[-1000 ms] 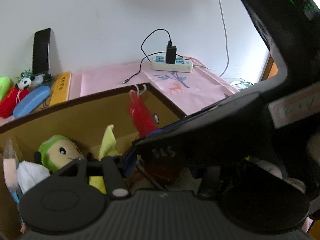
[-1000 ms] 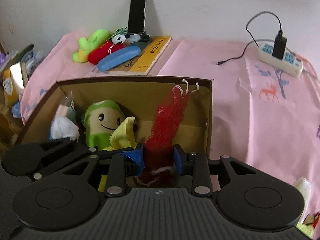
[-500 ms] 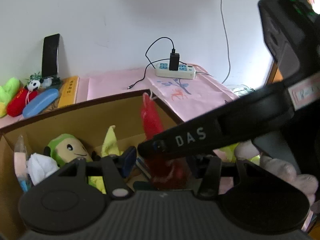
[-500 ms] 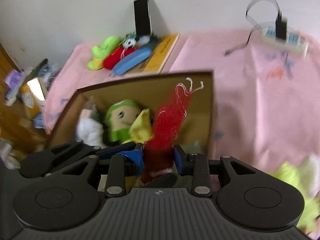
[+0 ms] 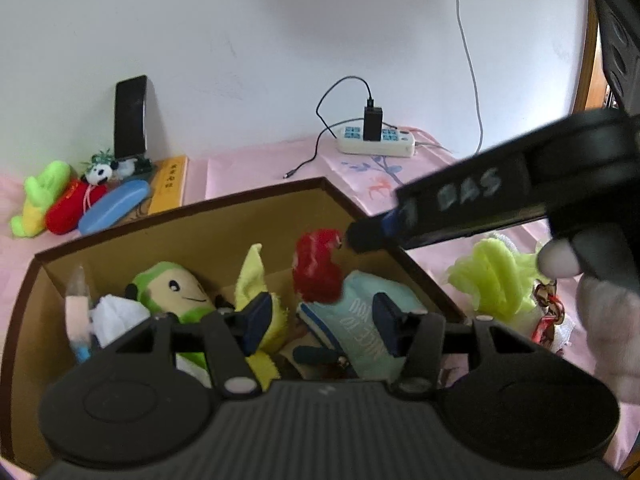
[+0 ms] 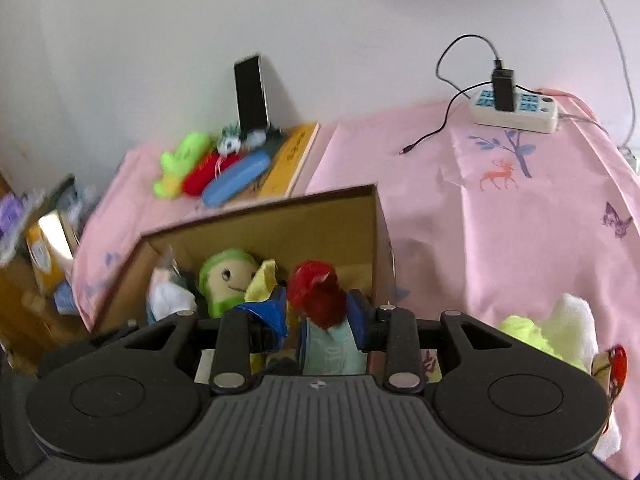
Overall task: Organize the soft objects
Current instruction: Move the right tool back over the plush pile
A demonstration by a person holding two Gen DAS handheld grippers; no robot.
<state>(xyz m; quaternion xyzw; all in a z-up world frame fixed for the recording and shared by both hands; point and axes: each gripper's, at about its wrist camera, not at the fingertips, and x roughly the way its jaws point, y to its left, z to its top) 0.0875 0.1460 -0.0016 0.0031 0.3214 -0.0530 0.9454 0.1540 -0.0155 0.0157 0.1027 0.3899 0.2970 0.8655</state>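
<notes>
An open cardboard box (image 5: pixel 180 216) (image 6: pixel 280 204) holds a green plush doll (image 5: pixel 172 288) (image 6: pixel 228 276), a yellow cloth (image 5: pixel 252 276), a white bundle (image 5: pixel 116 312) and a light blue printed cloth (image 5: pixel 360 332) (image 6: pixel 328 348). A red mesh pouf (image 5: pixel 316 272) (image 6: pixel 320 296) is bunched above the blue cloth. My right gripper (image 6: pixel 318 314) is shut on it; in the left wrist view its tip (image 5: pixel 360 236) meets the pouf's top. My left gripper (image 5: pixel 322 318) hangs open over the box, above the blue cloth. A lime fluffy cloth (image 5: pixel 496 276) (image 6: pixel 524 332) lies outside the box on the right.
A pink tablecloth (image 6: pixel 500 240) covers the table. At the back stand a power strip (image 5: pixel 376 144) with a charger and cable, a propped phone (image 5: pixel 130 116), a yellow book (image 5: pixel 172 184), a blue case (image 5: pixel 114 208) and small plush toys (image 5: pixel 52 204). A gloved hand (image 5: pixel 604 312) holds the right gripper.
The red pouf, stretched tall before, is now a bunched lump low in the box. The right gripper has drawn back up and to the right, uncovering the light blue cloth.
</notes>
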